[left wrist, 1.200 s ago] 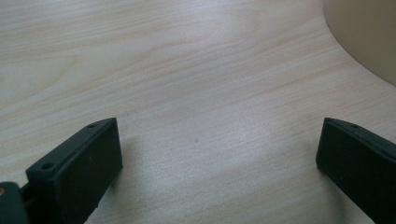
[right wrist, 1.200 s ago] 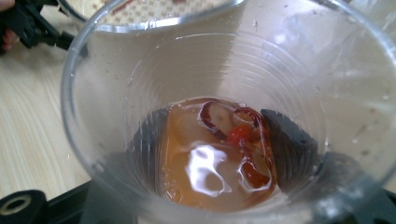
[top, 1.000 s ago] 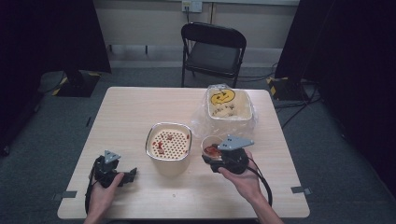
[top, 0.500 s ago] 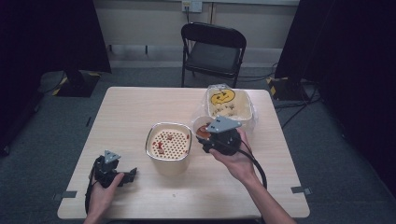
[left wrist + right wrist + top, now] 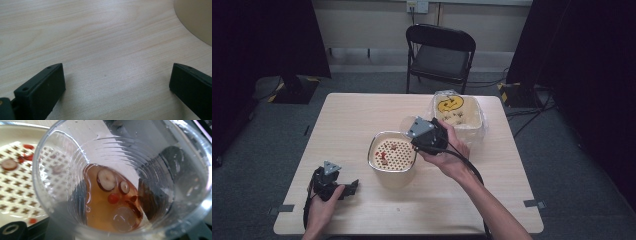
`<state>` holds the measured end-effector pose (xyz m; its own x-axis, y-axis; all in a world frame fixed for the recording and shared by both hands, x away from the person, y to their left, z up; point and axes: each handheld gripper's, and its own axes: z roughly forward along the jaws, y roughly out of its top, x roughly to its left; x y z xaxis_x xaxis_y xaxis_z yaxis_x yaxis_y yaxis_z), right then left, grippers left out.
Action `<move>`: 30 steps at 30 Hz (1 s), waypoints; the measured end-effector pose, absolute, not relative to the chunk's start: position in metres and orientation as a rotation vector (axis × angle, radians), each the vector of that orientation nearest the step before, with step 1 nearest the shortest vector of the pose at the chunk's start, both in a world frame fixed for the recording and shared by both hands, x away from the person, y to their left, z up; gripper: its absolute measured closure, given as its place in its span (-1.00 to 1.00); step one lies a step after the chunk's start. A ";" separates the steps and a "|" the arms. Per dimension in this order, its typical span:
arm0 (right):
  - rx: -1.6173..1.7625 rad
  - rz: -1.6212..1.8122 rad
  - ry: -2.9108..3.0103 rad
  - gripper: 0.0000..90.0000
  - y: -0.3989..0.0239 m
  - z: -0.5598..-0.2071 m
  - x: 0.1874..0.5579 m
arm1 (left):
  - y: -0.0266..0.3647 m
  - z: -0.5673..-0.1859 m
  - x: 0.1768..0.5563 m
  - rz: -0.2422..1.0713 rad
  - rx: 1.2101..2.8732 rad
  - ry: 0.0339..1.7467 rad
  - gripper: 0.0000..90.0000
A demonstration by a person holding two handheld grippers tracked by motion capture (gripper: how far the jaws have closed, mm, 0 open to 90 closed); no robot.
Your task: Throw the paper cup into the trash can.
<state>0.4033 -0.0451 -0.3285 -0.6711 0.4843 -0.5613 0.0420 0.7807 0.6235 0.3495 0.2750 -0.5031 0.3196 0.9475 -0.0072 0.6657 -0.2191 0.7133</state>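
My right gripper (image 5: 418, 131) is shut on a clear plastic cup (image 5: 120, 155) and holds it tipped above the rim of a beige tub (image 5: 392, 172) fitted with a perforated strainer (image 5: 393, 153). In the cup lies a little amber liquid (image 5: 100, 207) with round fruit slices (image 5: 107, 179) and a red berry. Red bits and one slice lie on the strainer (image 5: 15, 182), which is at the left of the right gripper view. At the table's front left my left gripper (image 5: 348, 187) rests open on the wood, its jaws wide apart with nothing between them (image 5: 117, 85).
A cream bin (image 5: 457, 114) lined with a clear bag and marked with a yellow pumpkin face stands behind the right hand. A black folding chair (image 5: 439, 52) is beyond the far edge of the table (image 5: 352, 115). The tub's side (image 5: 197, 20) is near the left gripper.
My right gripper has lifted the cup from the table beside the tub, carried it left and away from the person, and tipped it over the strainer. The left gripper has not moved.
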 end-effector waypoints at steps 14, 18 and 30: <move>0.155 0.378 2.123 0.03 -0.014 -0.338 0.416 | 0.275 -0.503 0.350 0.587 1.970 1.419 -1.00; 0.110 0.327 2.135 0.03 -0.007 -0.344 0.420 | 0.275 -0.503 0.349 0.588 1.971 1.419 -1.00; -0.051 0.138 2.067 0.04 0.010 -0.361 0.420 | 0.275 -0.503 0.349 0.588 1.971 1.419 -1.00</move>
<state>0.4199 0.0100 -0.3607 -0.4795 0.0218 -0.8773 -0.0948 0.9926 0.0765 0.3495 0.2750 -0.5031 0.3200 0.9474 -0.0067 0.6651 -0.2196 0.7137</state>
